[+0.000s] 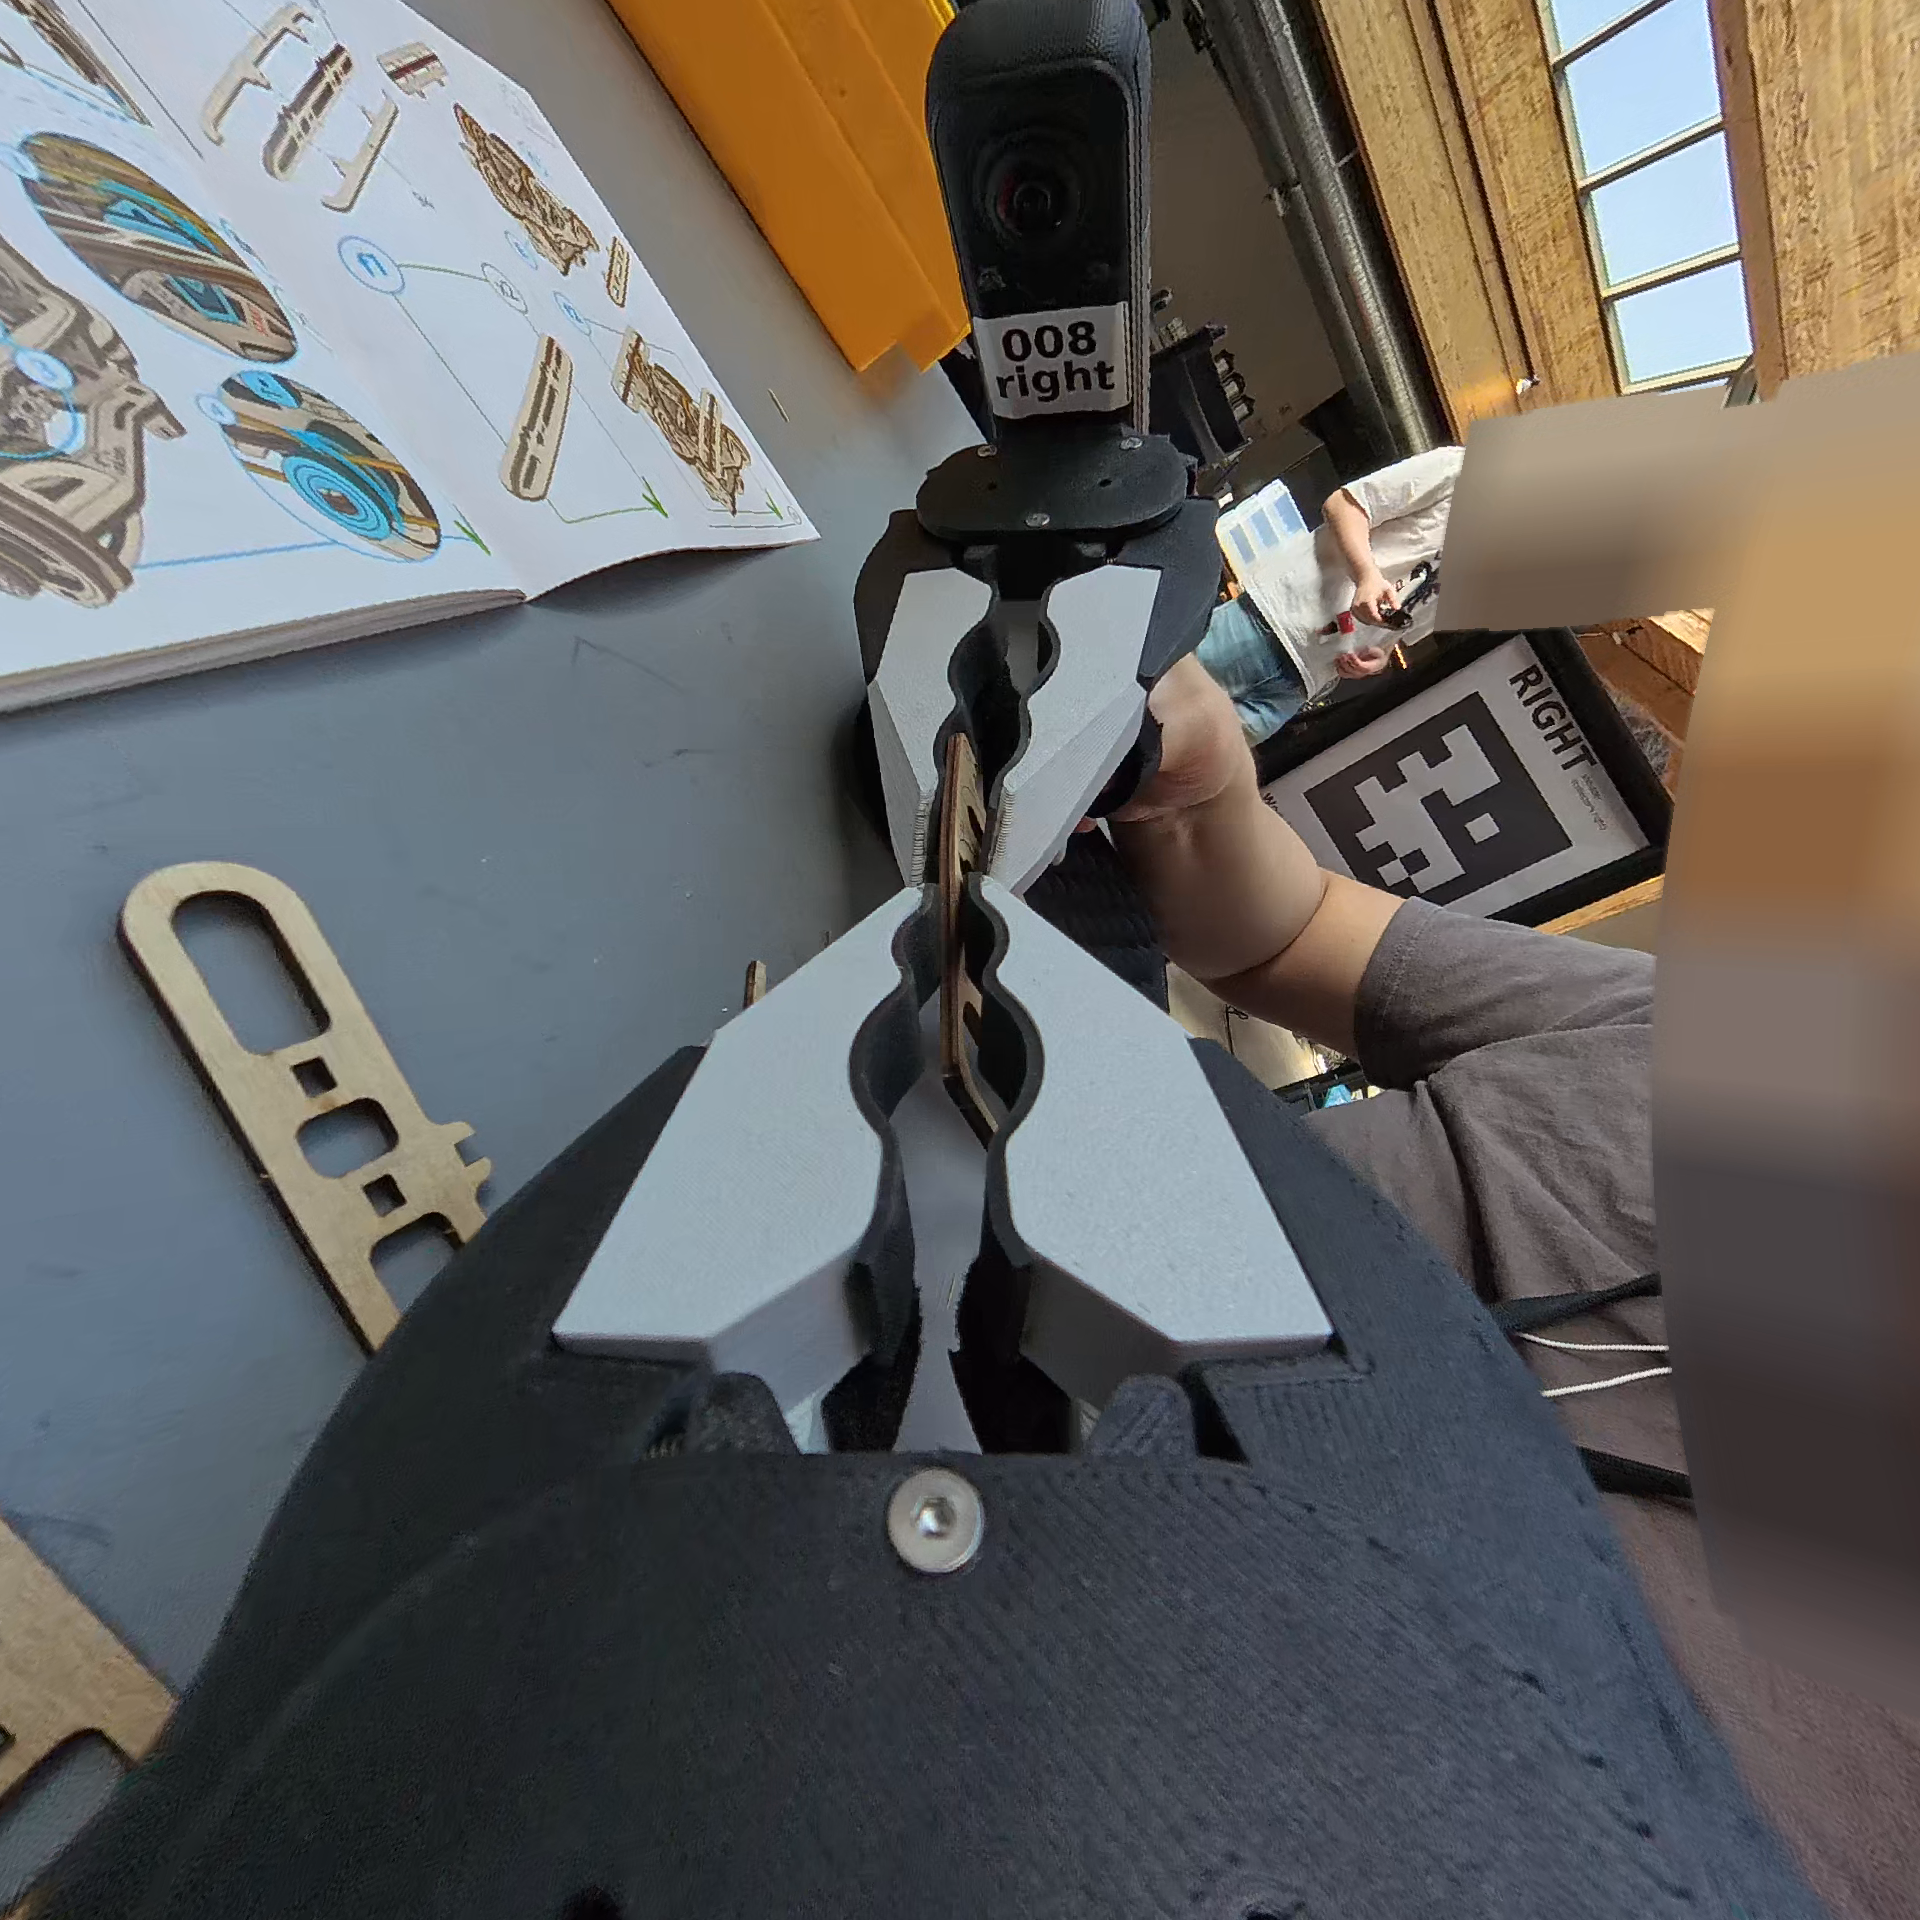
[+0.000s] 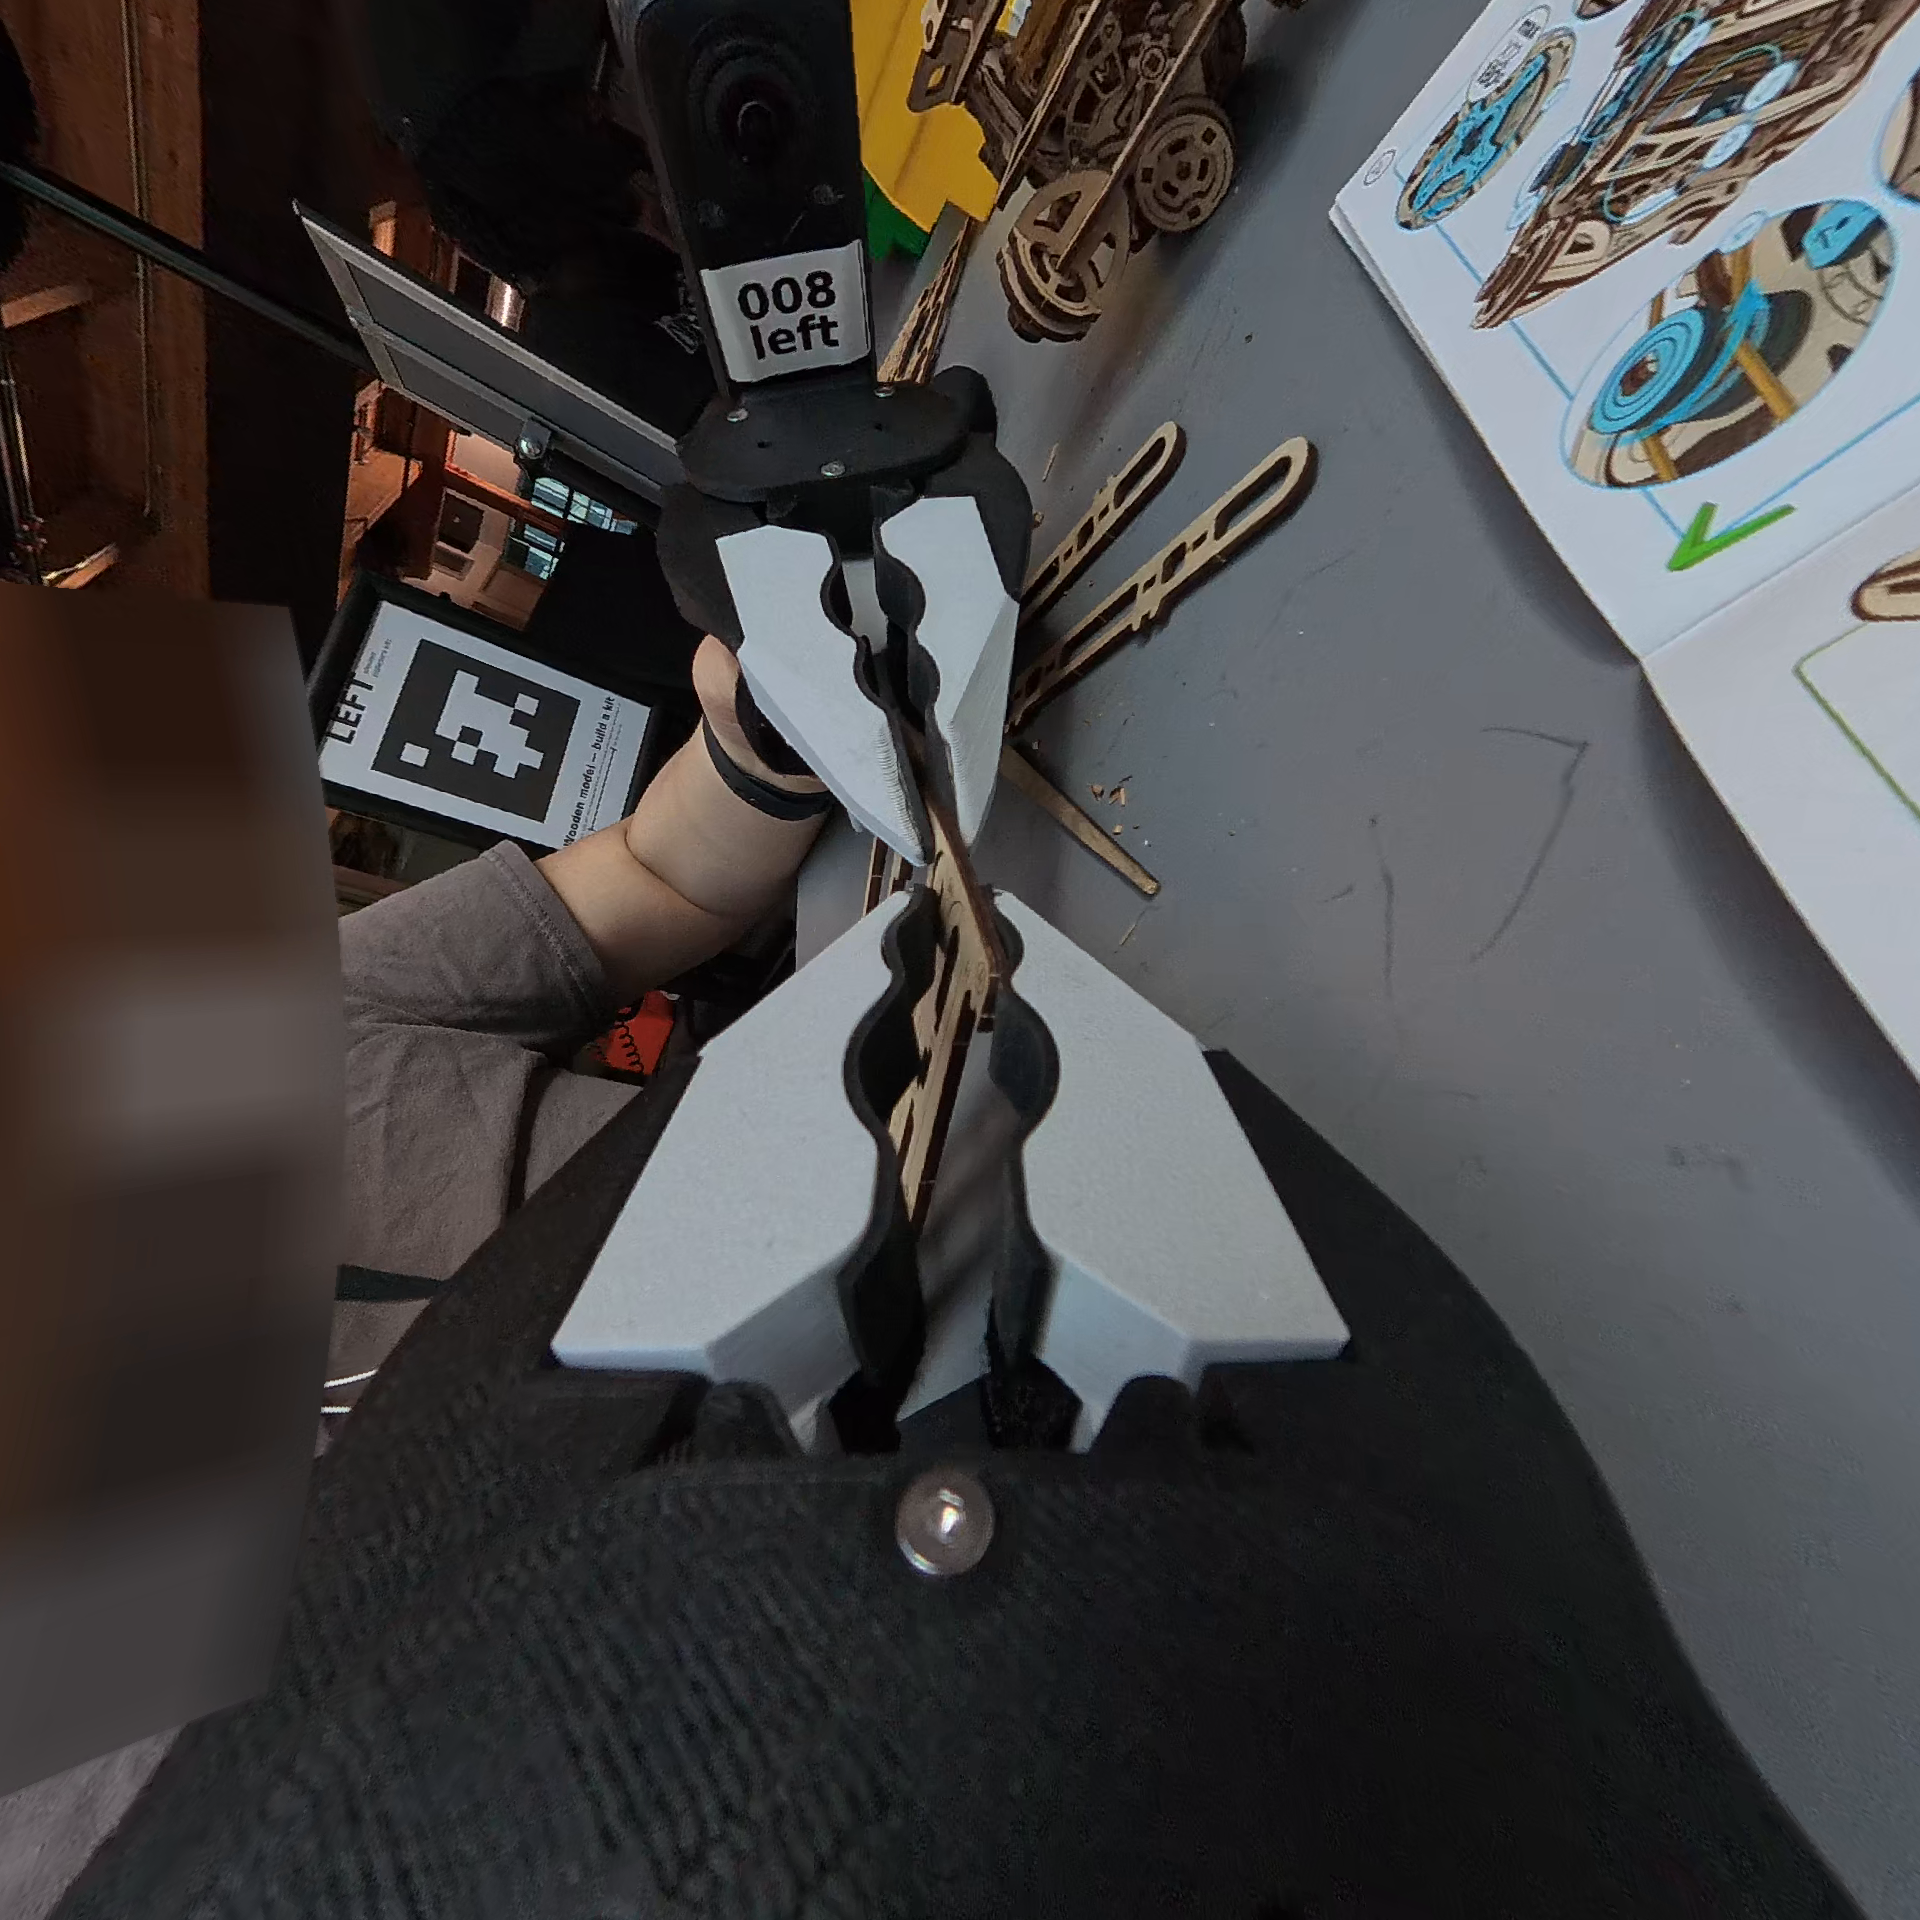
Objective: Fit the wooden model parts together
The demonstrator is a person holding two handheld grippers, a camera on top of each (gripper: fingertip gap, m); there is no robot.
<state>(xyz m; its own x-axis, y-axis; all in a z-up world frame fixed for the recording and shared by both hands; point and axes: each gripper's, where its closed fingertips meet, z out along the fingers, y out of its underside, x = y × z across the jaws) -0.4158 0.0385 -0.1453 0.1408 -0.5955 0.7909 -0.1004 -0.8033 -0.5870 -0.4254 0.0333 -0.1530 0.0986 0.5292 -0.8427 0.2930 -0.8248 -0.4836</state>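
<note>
A thin slotted wooden part [image 1: 958, 977] is seen edge-on above the grey table [image 1: 520, 831]. My left gripper [image 1: 945, 899] is shut on its near end. My right gripper [image 1: 961, 831] faces it tip to tip and is shut on the far end. In the right wrist view the same part [image 2: 961, 935] runs between my right gripper [image 2: 951, 909] and the left gripper [image 2: 940, 831]. I cannot tell whether it is one piece or two pressed together.
A loose slotted wooden strip [image 1: 281, 1081] lies left of my left gripper. The open instruction booklet [image 1: 364, 312] and a yellow bin [image 1: 810, 156] lie beyond. Two more strips [image 2: 1164, 582], a thin stick [image 2: 1081, 821] and a partly built wooden model [image 2: 1101, 135] sit on the table. Only a small space, under 4 cm, lies between the two pairs of fingers. From either gripper's tips it is about 20 centimetres to the partly built wooden model [image 2: 1101, 135].
</note>
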